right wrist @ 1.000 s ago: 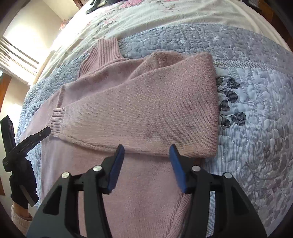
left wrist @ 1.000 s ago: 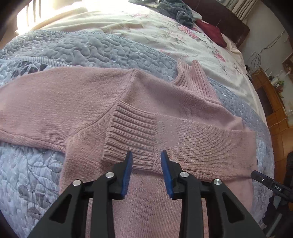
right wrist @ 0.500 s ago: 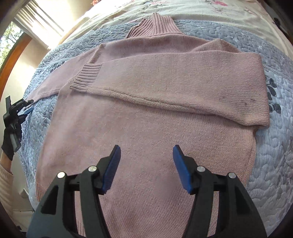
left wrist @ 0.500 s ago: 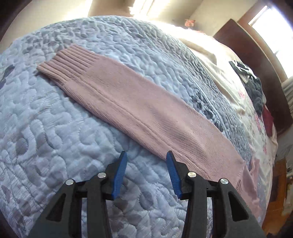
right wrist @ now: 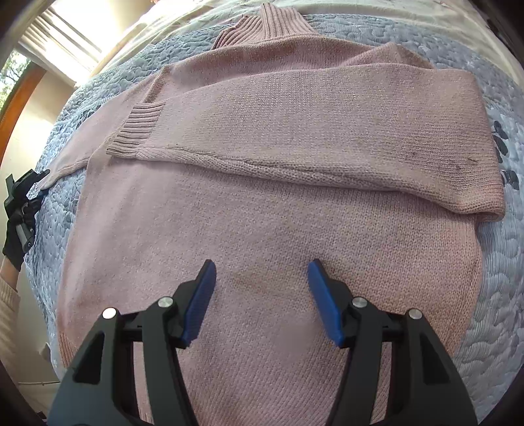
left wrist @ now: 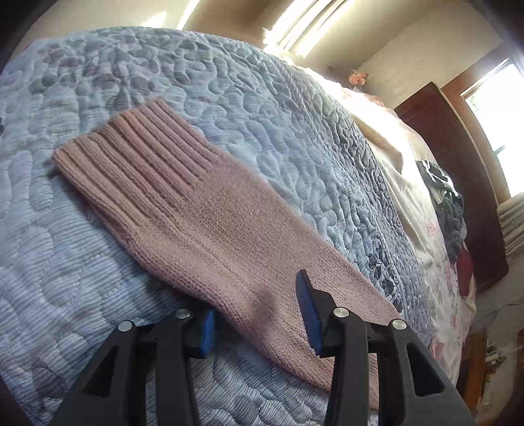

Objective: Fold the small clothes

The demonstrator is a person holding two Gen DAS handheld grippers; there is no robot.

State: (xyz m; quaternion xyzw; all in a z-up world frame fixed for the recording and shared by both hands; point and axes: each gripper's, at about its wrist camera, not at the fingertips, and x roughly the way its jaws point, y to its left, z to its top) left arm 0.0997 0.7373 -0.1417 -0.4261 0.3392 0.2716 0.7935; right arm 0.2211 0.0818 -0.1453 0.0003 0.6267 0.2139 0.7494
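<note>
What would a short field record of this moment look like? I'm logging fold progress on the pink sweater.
garment: pink sweater, flat on grey quilt
right sleeve: folded across the chest
left sleeve: unfolded, out on the quilt
left tool: open, one finger under the sleeve edge, one above
right tool: open, over the sweater body, gripping nothing
collar: ribbed, at the far end
next step, likely: close on the left sleeve, fold it across

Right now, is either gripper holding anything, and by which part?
Nothing is held. The left gripper straddles the sweater's outstretched sleeve, jaws open; the right gripper hovers open over the sweater body.
</note>
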